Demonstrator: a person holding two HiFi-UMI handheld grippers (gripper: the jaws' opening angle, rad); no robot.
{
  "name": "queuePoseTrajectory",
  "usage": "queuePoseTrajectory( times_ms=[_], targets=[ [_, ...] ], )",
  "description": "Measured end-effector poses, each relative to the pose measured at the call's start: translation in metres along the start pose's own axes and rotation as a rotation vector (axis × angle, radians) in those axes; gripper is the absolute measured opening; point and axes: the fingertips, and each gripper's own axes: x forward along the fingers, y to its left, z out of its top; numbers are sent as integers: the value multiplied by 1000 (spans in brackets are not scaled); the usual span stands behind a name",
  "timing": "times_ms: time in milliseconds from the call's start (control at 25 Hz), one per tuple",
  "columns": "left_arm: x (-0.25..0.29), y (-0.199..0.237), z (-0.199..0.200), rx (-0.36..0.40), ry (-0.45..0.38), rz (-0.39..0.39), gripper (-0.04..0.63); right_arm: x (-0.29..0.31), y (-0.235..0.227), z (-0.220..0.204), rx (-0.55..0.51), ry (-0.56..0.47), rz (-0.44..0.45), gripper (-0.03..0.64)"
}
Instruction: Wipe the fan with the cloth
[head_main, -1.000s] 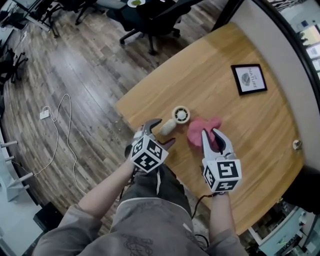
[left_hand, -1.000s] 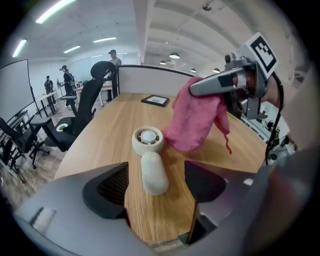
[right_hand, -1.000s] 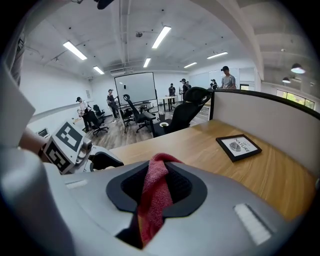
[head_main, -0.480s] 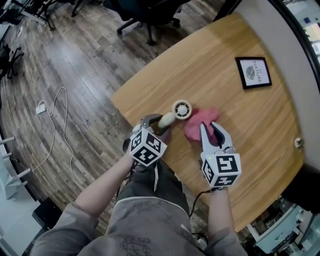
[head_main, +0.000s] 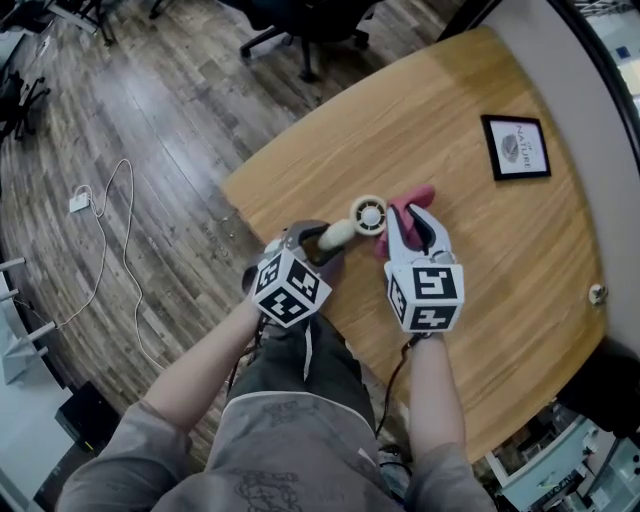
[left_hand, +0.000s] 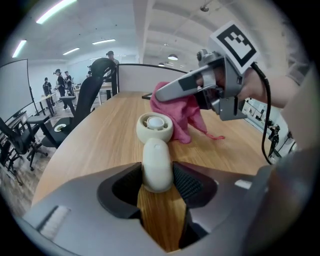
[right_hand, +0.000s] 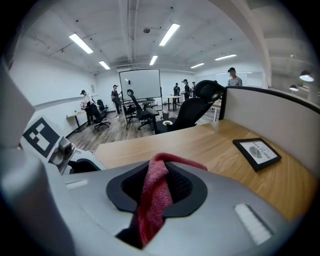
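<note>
A small cream hand-held fan (head_main: 367, 214) lies on the round wooden table (head_main: 500, 250), its handle (head_main: 336, 236) pointing at me. My left gripper (head_main: 322, 246) is shut on that handle; in the left gripper view both pads (left_hand: 186, 183) press the handle (left_hand: 157, 165) below the fan head (left_hand: 155, 127). The pink cloth (head_main: 411, 198) hangs bunched from my right gripper (head_main: 413, 216), which is shut on it just right of the fan head. The left gripper view shows the cloth (left_hand: 180, 112) draped against the fan's right side. In the right gripper view the cloth (right_hand: 155, 187) fills the jaws.
A black-framed picture (head_main: 516, 146) lies at the table's far right, and a small metal fitting (head_main: 597, 292) sits by the right edge. Office chairs (head_main: 300, 25) stand beyond the table. A white cable (head_main: 100, 240) runs over the wooden floor on the left. People stand far off in the room.
The left gripper's jaws closed on the fan's handle and then stayed still. The right gripper carried the cloth off the table, leftwards up to the fan head.
</note>
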Motion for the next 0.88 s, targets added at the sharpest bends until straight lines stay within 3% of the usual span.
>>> queuePoseTrajectory(
  times_ms=[400, 600, 760, 880],
  targets=[
    [0, 2, 0, -5, -26, -1, 196, 30, 55, -8, -84, 82, 139, 69],
    [-1, 2, -1, -6, -29, -4, 196, 24, 90, -17, -132, 159, 324, 69],
    [-2, 2, -2, -1, -30, -2, 196, 17, 128, -37, -49, 228, 518, 69],
    [-2, 1, -2, 13, -32, 4, 196, 11, 132, -45, -25, 239, 549, 69]
  ],
)
